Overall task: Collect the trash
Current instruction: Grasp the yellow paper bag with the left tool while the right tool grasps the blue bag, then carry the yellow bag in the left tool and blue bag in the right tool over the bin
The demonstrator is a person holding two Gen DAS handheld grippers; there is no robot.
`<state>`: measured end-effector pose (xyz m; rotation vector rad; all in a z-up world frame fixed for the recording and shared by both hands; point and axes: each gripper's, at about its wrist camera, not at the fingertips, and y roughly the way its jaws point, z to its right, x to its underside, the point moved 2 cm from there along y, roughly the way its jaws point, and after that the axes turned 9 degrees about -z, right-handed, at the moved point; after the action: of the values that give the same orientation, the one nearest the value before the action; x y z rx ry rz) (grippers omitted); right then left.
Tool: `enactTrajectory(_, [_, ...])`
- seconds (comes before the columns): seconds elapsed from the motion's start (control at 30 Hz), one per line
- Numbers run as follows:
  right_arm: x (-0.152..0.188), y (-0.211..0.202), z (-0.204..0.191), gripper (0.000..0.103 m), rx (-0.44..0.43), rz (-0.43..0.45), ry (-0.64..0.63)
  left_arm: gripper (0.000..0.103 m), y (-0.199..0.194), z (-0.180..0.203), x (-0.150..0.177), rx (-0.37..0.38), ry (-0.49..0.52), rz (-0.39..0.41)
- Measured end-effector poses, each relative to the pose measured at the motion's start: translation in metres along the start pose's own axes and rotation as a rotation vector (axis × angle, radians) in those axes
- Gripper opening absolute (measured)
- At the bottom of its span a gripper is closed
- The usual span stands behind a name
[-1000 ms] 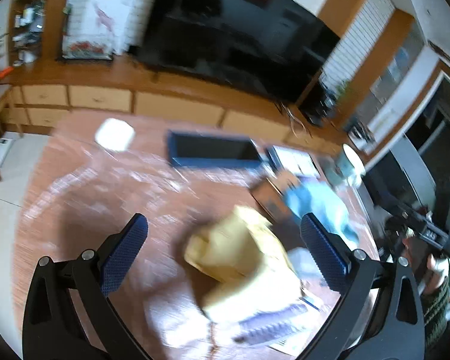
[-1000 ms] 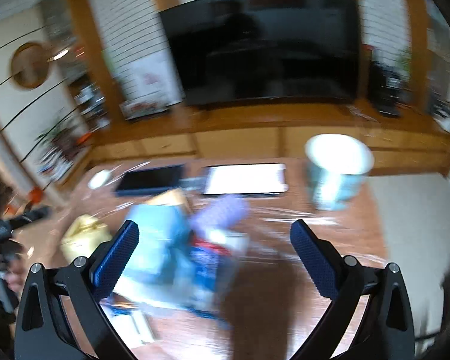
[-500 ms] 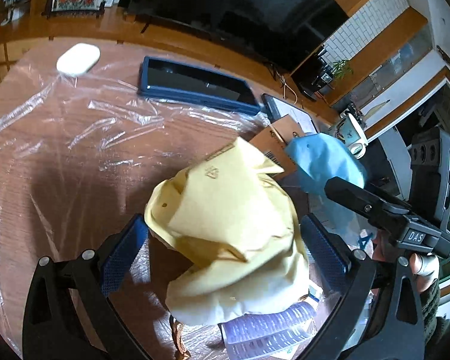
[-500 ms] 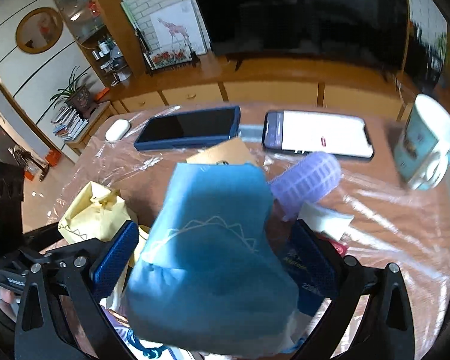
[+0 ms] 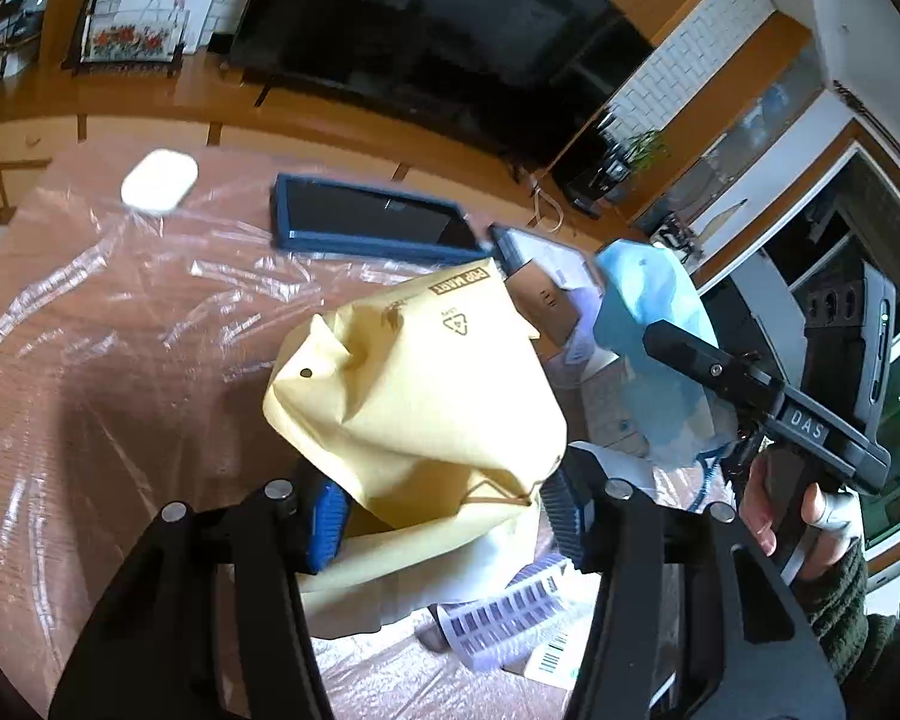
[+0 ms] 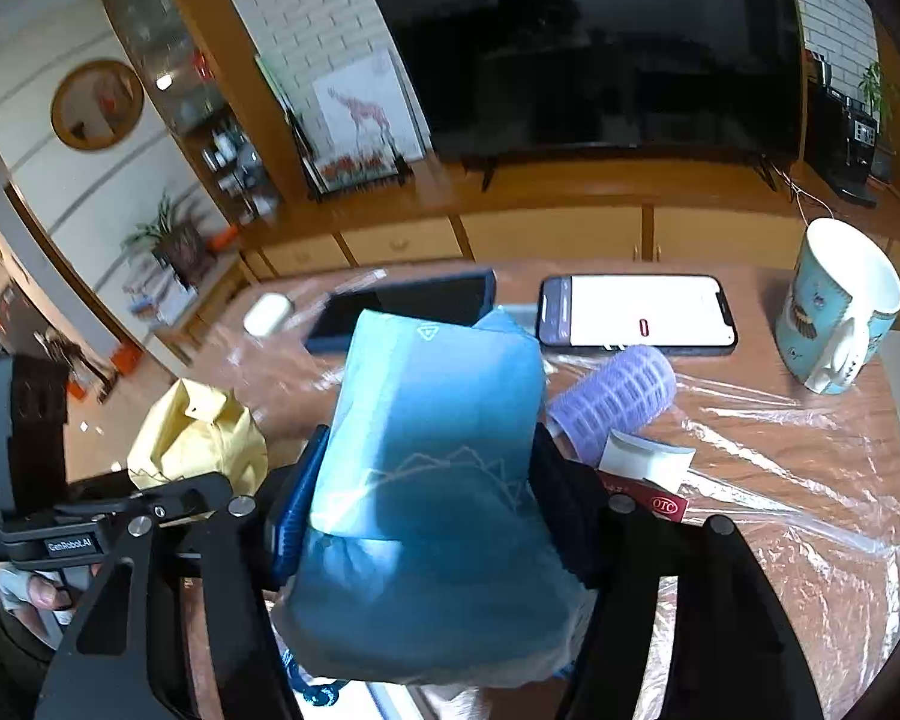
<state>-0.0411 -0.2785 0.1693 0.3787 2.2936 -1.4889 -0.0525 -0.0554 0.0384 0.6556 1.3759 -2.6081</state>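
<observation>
My left gripper [image 5: 447,519] is shut on a crumpled yellow bag [image 5: 426,378] and holds it above the table. The yellow bag also shows in the right wrist view [image 6: 201,435], at the left. My right gripper [image 6: 429,501] is shut on a crumpled blue bag [image 6: 438,456] and holds it up. The blue bag [image 5: 651,324] and the right gripper's body show at the right of the left wrist view. Under the bags lie a purple hair roller [image 6: 615,396], a brown cardboard box [image 5: 540,300], a red-and-white medicine box [image 6: 654,489] and a barcoded wrapper [image 5: 504,618].
The wooden table [image 5: 90,420] is covered in clear plastic film. On it lie a dark blue-cased phone [image 5: 372,222], a lit phone [image 6: 636,315], a white earbud case [image 5: 159,180] and a blue-and-white mug [image 6: 837,312]. A TV and cabinet stand behind.
Both grippers have shut, the left on the yellow bag, the right on the blue bag, and both bags are lifted off the table.
</observation>
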Motion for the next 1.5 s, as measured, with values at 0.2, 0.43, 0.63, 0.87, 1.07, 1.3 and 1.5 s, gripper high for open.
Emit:
enactTrajectory(0.2, [0.005,-0.024,-0.006,0.053,-0.064,0.062,0.022,0.054,-0.023,0.006,0.005,0.024,0.018,0.052])
enactTrajectory(0.43, [0.019,-0.037,-0.011,0.05,-0.09,0.099,0.056,0.055,-0.041,0.009,0.014,0.045,0.051,0.069])
enactTrajectory(0.63, [0.037,-0.059,-0.012,0.05,-0.119,0.13,0.09,0.055,-0.057,0.016,0.017,0.068,0.093,0.085])
enactTrajectory(0.87, [0.074,-0.087,-0.02,0.05,-0.101,0.119,0.089,0.055,-0.068,0.03,0.032,0.069,0.129,0.082])
enactTrajectory(1.07, [0.112,-0.112,-0.03,0.05,-0.08,0.118,0.067,0.055,-0.075,0.054,0.061,0.032,0.188,0.084])
enactTrajectory(1.3, [0.153,-0.142,-0.032,0.05,-0.118,0.101,0.031,0.055,-0.082,0.083,0.104,0.015,0.203,0.068])
enactTrajectory(1.5, [0.192,-0.155,-0.039,0.05,-0.156,0.041,-0.014,0.055,-0.084,0.106,0.148,-0.002,0.21,0.04])
